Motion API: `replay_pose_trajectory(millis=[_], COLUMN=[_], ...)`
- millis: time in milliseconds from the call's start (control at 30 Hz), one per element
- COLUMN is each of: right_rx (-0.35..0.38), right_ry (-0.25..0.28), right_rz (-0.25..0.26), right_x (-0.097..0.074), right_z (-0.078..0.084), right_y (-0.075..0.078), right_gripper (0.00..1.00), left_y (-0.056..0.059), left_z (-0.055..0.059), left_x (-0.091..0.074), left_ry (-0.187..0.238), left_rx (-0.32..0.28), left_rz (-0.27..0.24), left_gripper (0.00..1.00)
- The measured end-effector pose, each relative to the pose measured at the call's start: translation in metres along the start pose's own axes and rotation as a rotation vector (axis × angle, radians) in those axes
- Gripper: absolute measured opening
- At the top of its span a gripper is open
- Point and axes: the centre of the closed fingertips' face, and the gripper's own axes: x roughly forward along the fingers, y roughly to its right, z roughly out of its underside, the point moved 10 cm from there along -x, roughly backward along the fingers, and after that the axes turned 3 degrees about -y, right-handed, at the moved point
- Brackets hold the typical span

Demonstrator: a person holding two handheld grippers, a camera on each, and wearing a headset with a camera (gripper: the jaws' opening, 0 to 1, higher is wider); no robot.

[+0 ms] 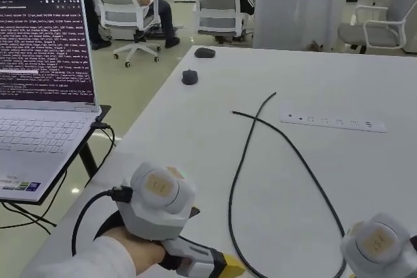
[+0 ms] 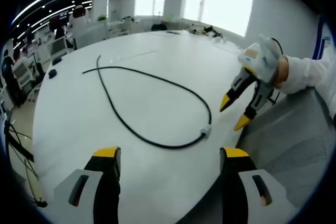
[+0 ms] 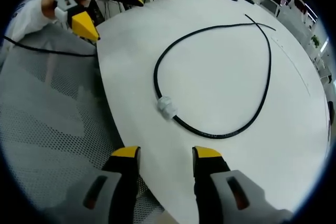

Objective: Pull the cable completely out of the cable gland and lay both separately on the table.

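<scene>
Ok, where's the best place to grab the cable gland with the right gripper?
Probably across the white cable gland body, approached straight ahead from the open right gripper. It lies flat at the loop's near bend with cable leaving both ends, so only its sides are free.

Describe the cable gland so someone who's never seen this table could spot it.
Start at the big white table, where a long black cable lies in a crossed loop. At the loop's bend nearest the table edge sits the cable gland: a small light grey fitting threaded on the cable, the only pale lump on that black line.
</scene>
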Motion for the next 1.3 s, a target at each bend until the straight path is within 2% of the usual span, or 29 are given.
replay_pose_trajectory(millis=[433, 600, 800, 867, 900, 1000, 1067, 1133, 1300], right_rx=[0.011, 0.012, 0.003, -0.026, -0.067, -0.089, -0.162, -0.191, -0.242], right_ry=[0.002, -0.015, -0.001, -0.007, 0.008, 0.06, 0.086, 0.12, 0.131], right_rz=[-0.002, -0.008, -0.007, -0.002, 0.008, 0.005, 0.018, 0.017, 0.001], right_x=[0.001, 0.004, 0.005, 0.008, 0.009, 0.008, 0.009, 0.009, 0.013], right_z=[0.001, 0.003, 0.001, -0.001, -0.004, -0.013, -0.019, -0.024, -0.029], right_y=[0.002, 0.002, 0.003, 0.003, 0.004, 0.003, 0.004, 0.003, 0.002], right_gripper=[0.39, 0.38, 0.37, 0.37, 0.37, 0.36, 0.35, 0.34, 0.31], left_y=[0.0, 0.001, 0.001, 0.001, 0.001, 0.0, 0.0, 0.0, 0.0], left_z=[0.0, 0.0, -0.001, -0.001, -0.002, -0.002, -0.002, -0.002, -0.003], left_x=[0.001, 0.003, 0.003, 0.003, 0.003, 0.003, 0.002, 0.002, 0.001], left_ry=[-0.007, -0.017, -0.014, -0.013, -0.012, -0.01, -0.008, -0.004, 0.006], left_rx=[0.009, 0.02, 0.018, 0.017, 0.017, 0.012, 0.011, 0.009, 0.005], left_rz=[0.004, 0.008, 0.01, 0.011, 0.012, 0.015, 0.014, 0.016, 0.02], left_gripper=[0.76, 0.75, 0.75, 0.75, 0.75, 0.74, 0.74, 0.74, 0.74])
